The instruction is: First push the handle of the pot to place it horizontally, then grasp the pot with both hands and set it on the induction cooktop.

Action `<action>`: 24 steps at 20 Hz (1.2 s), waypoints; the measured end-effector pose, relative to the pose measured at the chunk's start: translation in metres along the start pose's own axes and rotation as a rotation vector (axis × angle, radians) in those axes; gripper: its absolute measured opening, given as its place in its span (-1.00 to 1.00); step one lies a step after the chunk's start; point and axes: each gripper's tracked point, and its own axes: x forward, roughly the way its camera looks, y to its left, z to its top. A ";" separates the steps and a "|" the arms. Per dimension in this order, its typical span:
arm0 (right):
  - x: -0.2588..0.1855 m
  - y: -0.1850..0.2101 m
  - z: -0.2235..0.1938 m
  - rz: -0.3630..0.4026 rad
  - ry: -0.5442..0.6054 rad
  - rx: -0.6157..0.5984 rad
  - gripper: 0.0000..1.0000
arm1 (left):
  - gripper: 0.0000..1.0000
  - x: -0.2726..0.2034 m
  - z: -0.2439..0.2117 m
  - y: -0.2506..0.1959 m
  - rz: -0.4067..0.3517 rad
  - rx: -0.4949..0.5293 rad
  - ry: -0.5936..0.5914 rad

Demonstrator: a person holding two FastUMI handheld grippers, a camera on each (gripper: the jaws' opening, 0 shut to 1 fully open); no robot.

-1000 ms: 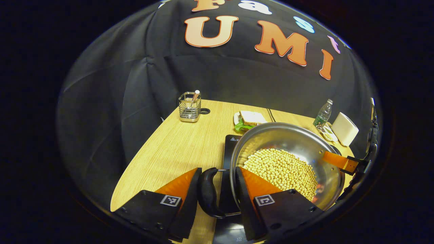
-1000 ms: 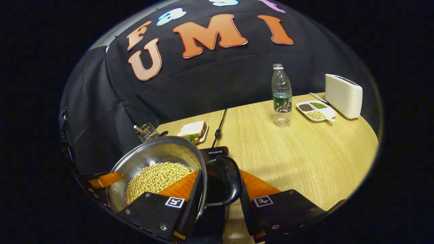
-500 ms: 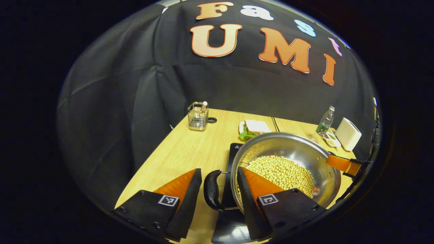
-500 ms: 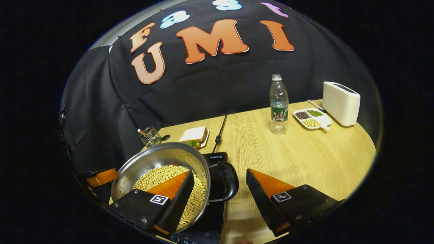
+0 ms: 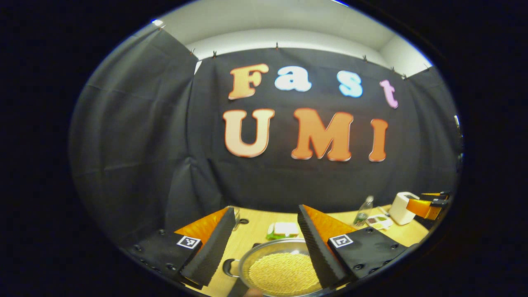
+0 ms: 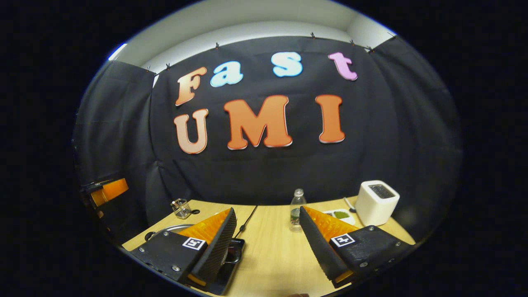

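The steel pot point(image 5: 280, 272) full of pale beans sits low between my left gripper's fingers, its dark side handle point(image 5: 228, 267) lying level. My left gripper point(image 5: 265, 208) is open, raised above and behind the pot, holding nothing. In the right gripper view the pot's rim point(image 6: 173, 228) peeks out past my finger, over the black induction cooktop point(image 6: 233, 258). My right gripper point(image 6: 267, 210) is open too, lifted clear of the pot. Each gripper shows at the other view's edge: the right gripper point(image 5: 425, 206), the left gripper point(image 6: 105, 192).
On the wooden table point(image 6: 272, 251) stand a water bottle point(image 6: 295, 214), a white toaster point(image 6: 375, 202), a small tray of beans point(image 6: 340, 214), a wire utensil holder point(image 6: 179, 208) and a sandwich plate point(image 5: 282, 229). A black cable point(image 6: 247, 218) runs back from the cooktop.
Both grippers have let go of the pot's handles, opened, and pulled up and back from the table. The pot stays down on the cooktop.
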 end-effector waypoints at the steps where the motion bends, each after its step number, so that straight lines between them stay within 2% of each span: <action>1: -0.016 -0.014 0.018 -0.009 -0.035 -0.020 0.89 | 0.93 -0.013 0.013 -0.017 -0.023 0.004 -0.041; 5: -0.068 -0.074 0.065 -0.078 -0.144 -0.053 0.90 | 0.94 -0.058 0.071 -0.090 -0.127 0.031 -0.177; 10: -0.118 -0.134 0.092 -0.173 -0.208 -0.046 0.90 | 0.92 -0.088 0.089 -0.140 -0.193 0.046 -0.208; 11: -0.126 -0.141 0.095 -0.183 -0.217 -0.040 1.00 | 0.92 -0.091 0.091 -0.146 -0.192 0.049 -0.202; 12: -0.132 -0.147 0.098 -0.190 -0.226 -0.035 0.90 | 0.92 -0.094 0.092 -0.151 -0.195 0.055 -0.192; 13: -0.137 -0.152 0.100 -0.197 -0.233 -0.032 1.00 | 0.92 -0.098 0.089 -0.154 -0.198 0.057 -0.184; 14: -0.140 -0.156 0.101 -0.205 -0.237 -0.031 0.90 | 0.92 -0.100 0.089 -0.155 -0.194 0.064 -0.183; 17: -0.147 -0.160 0.100 -0.204 -0.238 -0.025 0.90 | 0.91 -0.104 0.090 -0.141 -0.116 0.137 -0.211; 18: -0.148 -0.158 0.099 -0.194 -0.238 -0.024 0.90 | 0.90 -0.106 0.083 -0.146 -0.114 0.145 -0.192; 20: -0.150 -0.155 0.099 -0.175 -0.245 -0.023 0.90 | 0.84 -0.105 0.060 -0.158 -0.156 0.089 -0.093; 22: -0.151 -0.156 0.101 -0.168 -0.249 -0.021 0.90 | 0.92 -0.110 0.060 -0.168 -0.240 -0.066 0.013; 23: -0.152 -0.157 0.103 -0.167 -0.253 -0.016 1.00 | 1.00 -0.109 0.078 -0.150 -0.219 -0.075 -0.002; 24: -0.154 -0.159 0.105 -0.167 -0.258 -0.011 0.90 | 0.96 -0.107 0.093 -0.129 -0.170 -0.032 -0.031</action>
